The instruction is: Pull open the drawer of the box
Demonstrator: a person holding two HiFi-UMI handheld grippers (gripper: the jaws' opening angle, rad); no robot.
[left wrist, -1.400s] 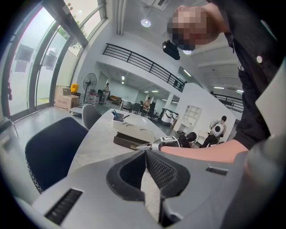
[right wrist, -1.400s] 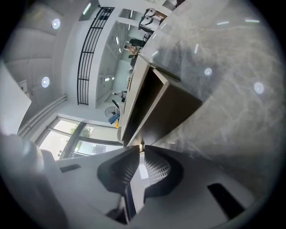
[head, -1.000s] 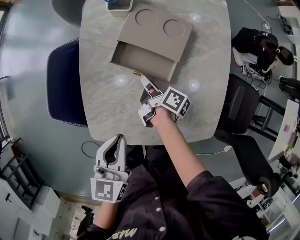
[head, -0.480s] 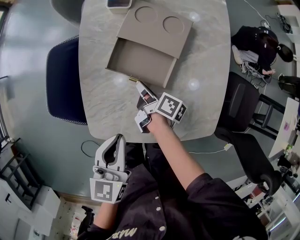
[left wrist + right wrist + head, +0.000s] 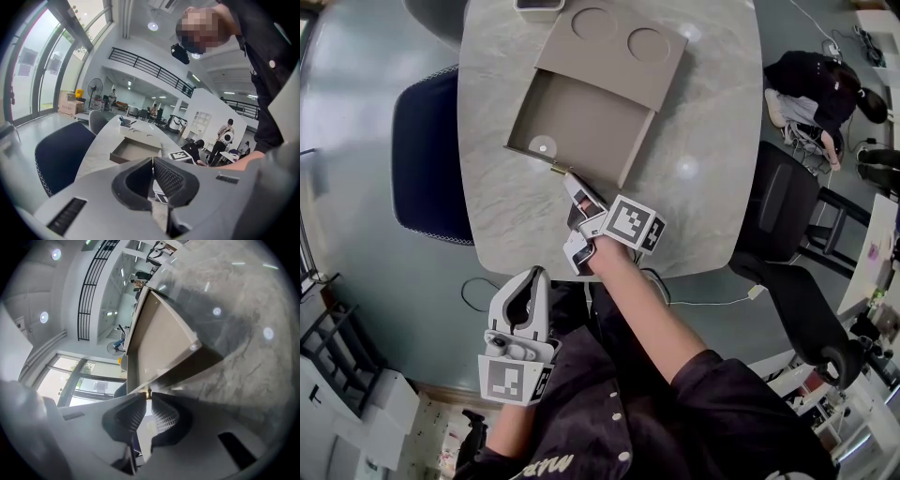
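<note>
Box (image 5: 614, 47): sitting top centre of the head view on the marble table (image 5: 712, 216). Drawer (image 5: 577, 127): standing wide open, centre frame. Right gripper (image 5: 566, 177): I am pinching the brass knob (image 5: 148, 393) on the drawer front. Left gripper (image 5: 528, 289): I am holding it clenched on nothing, lower left, off the table.

Drawer (image 5: 567, 127) sits well out of the tan box (image 5: 614, 47) on the marble counter (image 5: 703, 187), with the right tool (image 5: 567, 178) tip at its little brass knob (image 5: 556, 170). The left tool (image 5: 525, 291) hangs off past the counter's near edge.
</note>
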